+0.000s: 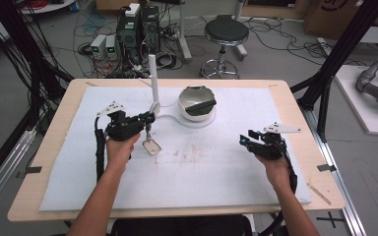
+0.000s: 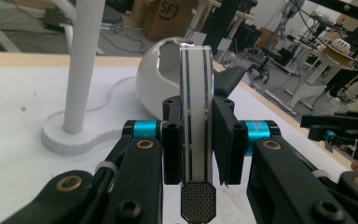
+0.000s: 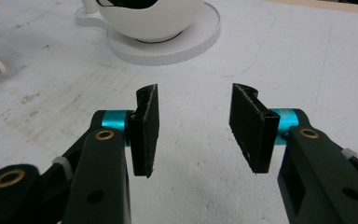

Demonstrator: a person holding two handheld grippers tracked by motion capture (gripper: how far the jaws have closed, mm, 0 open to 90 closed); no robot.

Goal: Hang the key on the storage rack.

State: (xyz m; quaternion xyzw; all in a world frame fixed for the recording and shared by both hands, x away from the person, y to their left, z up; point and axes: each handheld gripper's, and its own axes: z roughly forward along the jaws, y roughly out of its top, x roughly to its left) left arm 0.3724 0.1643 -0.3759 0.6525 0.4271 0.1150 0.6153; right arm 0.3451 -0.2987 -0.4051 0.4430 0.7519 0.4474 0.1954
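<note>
My left gripper (image 1: 148, 119) (image 2: 196, 140) is shut on a white strap with two dark stripes (image 2: 196, 93), which stands upright between the jaws. In the high view a small rounded silver piece (image 1: 151, 146) hangs from it down to the mat. Just behind stands a white post (image 1: 153, 78) (image 2: 81, 65) on a flat base joined to a white broken-edged bowl (image 1: 197, 105) (image 2: 156, 79) (image 3: 149, 18). A dark object (image 1: 200, 104) lies in the bowl. My right gripper (image 1: 243, 139) (image 3: 196, 126) hovers open over the mat at the right, with nothing between its jaws.
A white mat (image 1: 202, 177) covers most of the wooden table (image 1: 295, 103). Beyond the far edge are a round stool (image 1: 226, 33), computer boxes (image 1: 138, 29) and loose cables on the floor. Black frame posts (image 1: 339, 54) rise at both sides.
</note>
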